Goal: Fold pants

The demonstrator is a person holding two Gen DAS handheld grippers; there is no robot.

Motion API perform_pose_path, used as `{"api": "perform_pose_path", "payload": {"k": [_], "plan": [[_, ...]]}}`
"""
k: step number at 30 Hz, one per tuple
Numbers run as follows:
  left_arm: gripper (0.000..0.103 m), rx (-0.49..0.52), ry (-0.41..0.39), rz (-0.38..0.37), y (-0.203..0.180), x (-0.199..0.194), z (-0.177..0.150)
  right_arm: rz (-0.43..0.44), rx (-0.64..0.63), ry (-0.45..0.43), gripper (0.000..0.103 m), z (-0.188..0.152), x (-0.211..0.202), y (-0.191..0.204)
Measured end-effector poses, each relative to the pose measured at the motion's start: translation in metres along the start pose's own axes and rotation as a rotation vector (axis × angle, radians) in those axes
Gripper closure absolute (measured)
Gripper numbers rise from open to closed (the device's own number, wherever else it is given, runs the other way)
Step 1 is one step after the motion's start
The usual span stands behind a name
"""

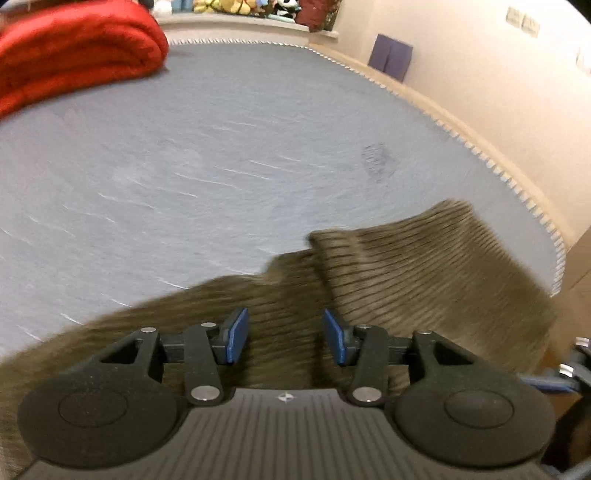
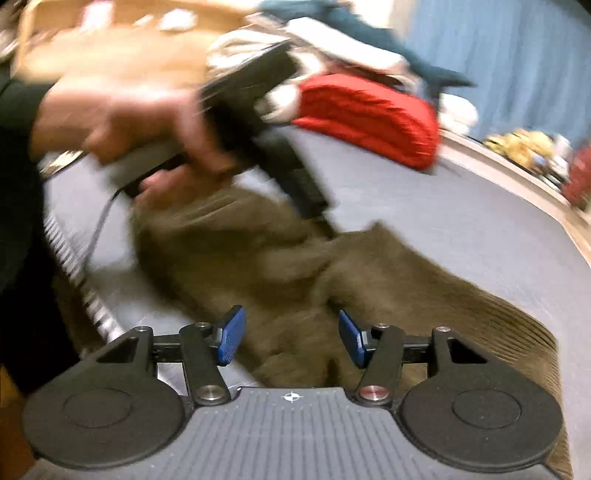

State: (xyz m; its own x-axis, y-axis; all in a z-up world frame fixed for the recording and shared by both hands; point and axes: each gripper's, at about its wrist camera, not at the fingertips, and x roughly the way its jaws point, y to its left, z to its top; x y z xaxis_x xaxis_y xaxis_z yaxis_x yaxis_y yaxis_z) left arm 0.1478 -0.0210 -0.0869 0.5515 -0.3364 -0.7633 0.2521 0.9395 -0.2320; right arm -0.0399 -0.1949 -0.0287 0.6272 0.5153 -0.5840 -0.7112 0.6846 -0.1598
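Observation:
Olive-brown corduroy pants (image 1: 399,280) lie rumpled on the grey-blue bed (image 1: 221,155) near its edge. My left gripper (image 1: 286,338) hovers over them, open, with nothing between its blue pads. In the right wrist view the pants (image 2: 288,266) lie bunched across the bed (image 2: 461,229). My right gripper (image 2: 291,338) is open above them. The left gripper, held by a hand (image 2: 140,122), is blurred over the far end of the pants; its fingertips are hard to see there.
A folded red blanket (image 1: 77,55) lies at the far left of the bed, also in the right wrist view (image 2: 373,114). Plush toys (image 1: 251,7) line a ledge. The bed's ribbed edge (image 1: 517,184) runs along a cream wall.

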Motion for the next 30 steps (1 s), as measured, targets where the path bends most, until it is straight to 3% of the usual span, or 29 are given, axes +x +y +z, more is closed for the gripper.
{"api": "perform_pose_path", "payload": {"k": [3,6,9,11,12,13,15,18,20,22,24,26,27,28,30], "plan": [[0.058,-0.108,0.043,-0.128,-0.001,0.01,0.003,-0.034,0.101,0.044,0.045,-0.005,0.009,-0.024],[0.058,-0.147,0.062,-0.176,-0.003,0.019,0.005,0.014,0.107,0.104,0.045,-0.013,0.02,-0.029],[0.058,-0.139,0.051,-0.155,-0.008,0.028,0.007,0.064,0.001,0.116,0.045,-0.018,0.025,-0.015],[0.065,-0.136,0.045,-0.142,-0.009,0.034,0.01,0.082,-0.077,0.128,0.048,-0.022,0.029,-0.004],[0.078,-0.127,0.041,-0.121,-0.01,0.037,0.011,0.076,-0.109,0.127,0.054,-0.022,0.032,0.0],[0.084,-0.117,0.04,-0.104,-0.012,0.038,0.012,0.089,-0.117,0.13,0.078,-0.02,0.032,-0.001],[0.088,-0.117,0.027,-0.081,-0.012,0.036,0.014,0.115,-0.109,0.122,0.088,-0.016,0.025,0.001],[0.089,-0.12,-0.037,-0.055,-0.015,0.02,0.017,0.149,-0.155,0.063,0.09,-0.008,0.001,0.002],[0.089,-0.106,-0.024,-0.07,-0.017,0.02,0.014,0.173,-0.217,0.036,0.09,-0.011,-0.015,0.004],[0.081,-0.087,0.028,-0.04,-0.015,0.03,0.009,0.203,-0.262,0.093,0.09,-0.021,-0.015,0.002],[0.08,-0.087,0.024,-0.041,-0.013,0.03,0.009,0.217,-0.269,0.151,0.09,-0.032,-0.013,0.0],[0.07,-0.109,0.008,-0.037,-0.013,0.024,0.012,0.199,-0.219,0.14,0.088,-0.033,-0.021,-0.005],[0.061,-0.129,0.004,-0.043,-0.011,0.021,0.011,0.21,-0.133,0.115,0.081,-0.027,-0.028,-0.015],[0.056,-0.159,0.008,-0.072,-0.008,0.02,0.014,0.207,-0.055,0.082,0.066,-0.023,-0.035,-0.025],[0.055,-0.21,0.04,-0.137,-0.003,0.023,0.013,0.132,0.109,-0.007,0.042,-0.017,-0.048,-0.049]]}}
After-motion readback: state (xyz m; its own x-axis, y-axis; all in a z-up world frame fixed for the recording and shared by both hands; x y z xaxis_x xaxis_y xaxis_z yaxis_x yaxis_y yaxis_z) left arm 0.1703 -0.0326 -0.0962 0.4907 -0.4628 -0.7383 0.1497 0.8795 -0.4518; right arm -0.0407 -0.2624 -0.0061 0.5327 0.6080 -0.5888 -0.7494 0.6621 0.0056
